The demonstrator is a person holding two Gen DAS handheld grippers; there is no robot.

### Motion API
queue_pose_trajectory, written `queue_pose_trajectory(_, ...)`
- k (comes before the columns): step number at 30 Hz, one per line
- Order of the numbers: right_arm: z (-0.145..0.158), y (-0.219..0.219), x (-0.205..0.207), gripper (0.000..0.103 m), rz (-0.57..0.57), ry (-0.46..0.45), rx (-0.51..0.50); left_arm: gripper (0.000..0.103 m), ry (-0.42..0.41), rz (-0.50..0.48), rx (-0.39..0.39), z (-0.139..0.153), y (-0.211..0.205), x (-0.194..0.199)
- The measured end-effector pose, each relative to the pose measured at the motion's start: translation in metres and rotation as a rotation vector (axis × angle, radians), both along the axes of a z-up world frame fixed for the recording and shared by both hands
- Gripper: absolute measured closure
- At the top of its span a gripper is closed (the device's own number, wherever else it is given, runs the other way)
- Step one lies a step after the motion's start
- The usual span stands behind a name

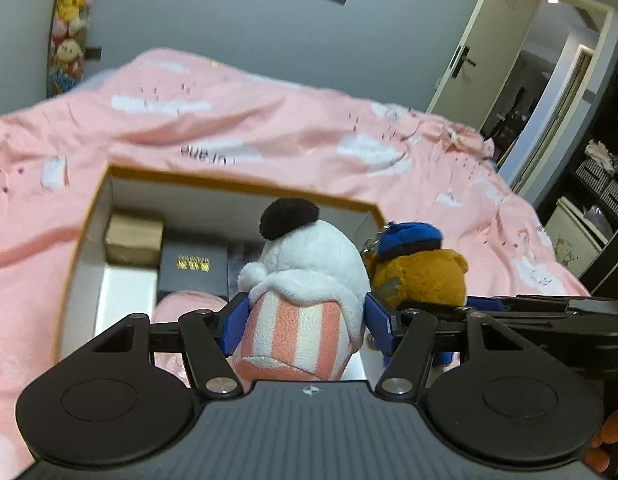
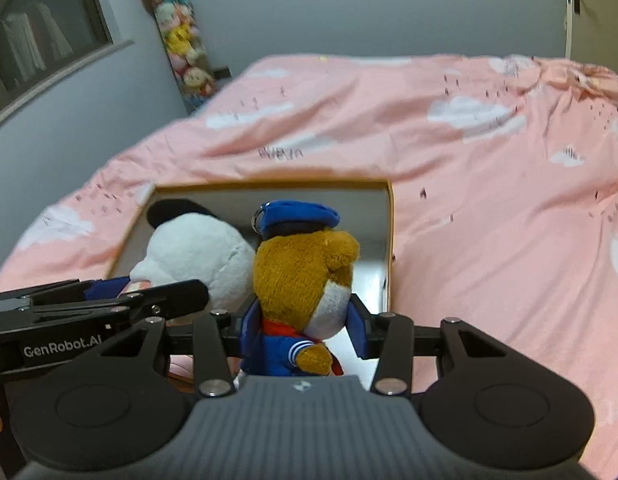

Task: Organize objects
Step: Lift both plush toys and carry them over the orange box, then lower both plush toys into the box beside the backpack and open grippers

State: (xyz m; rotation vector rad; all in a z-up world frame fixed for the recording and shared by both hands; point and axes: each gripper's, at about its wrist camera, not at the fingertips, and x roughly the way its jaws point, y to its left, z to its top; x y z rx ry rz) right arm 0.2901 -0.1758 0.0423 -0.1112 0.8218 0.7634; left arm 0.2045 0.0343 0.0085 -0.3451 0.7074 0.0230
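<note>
2 handheld grippers hover side by side over an open box [image 1: 245, 188] on a pink bed [image 2: 469, 200]. The left gripper [image 1: 307, 320] has its jaws clamped on 1 white plush with striped trousers [image 1: 305, 280]; the right gripper [image 2: 305, 328] has its jaws closed on 1 brown bear in a blue sailor cap [image 2: 301, 276]. Likely step: setting both in the box. Lower each toy into free space, clear of the 2 small boxes [image 1: 193, 268] inside, then release.
</note>
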Motion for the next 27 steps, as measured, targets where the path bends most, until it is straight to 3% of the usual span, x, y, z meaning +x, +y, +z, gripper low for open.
queue_pose_trajectory(9, -0.031, 0.01, 0.022, 0.057, 0.036, 0.107, -0.08, 0.032, 0.077, -0.007, -0.032, -0.031, 0.007, 0.01)
queue_pose_trajectory(19, -0.046, 0.02, 0.047, 0.057, 0.04, 0.27, -0.11, 0.032, 0.116, -0.032, 0.025, -0.049, 0.004, 0.016)
queue_pose_trajectory(24, -0.052, 0.024, 0.053, 0.057, 0.026, 0.286, -0.142, 0.031, 0.148, -0.096, 0.042, -0.054, -0.003, 0.022)
queue_pose_trajectory(27, -0.053, 0.033, 0.048, 0.057, 0.044, 0.238, -0.196, 0.031, 0.163, -0.095, 0.039, -0.06, -0.004, 0.022)
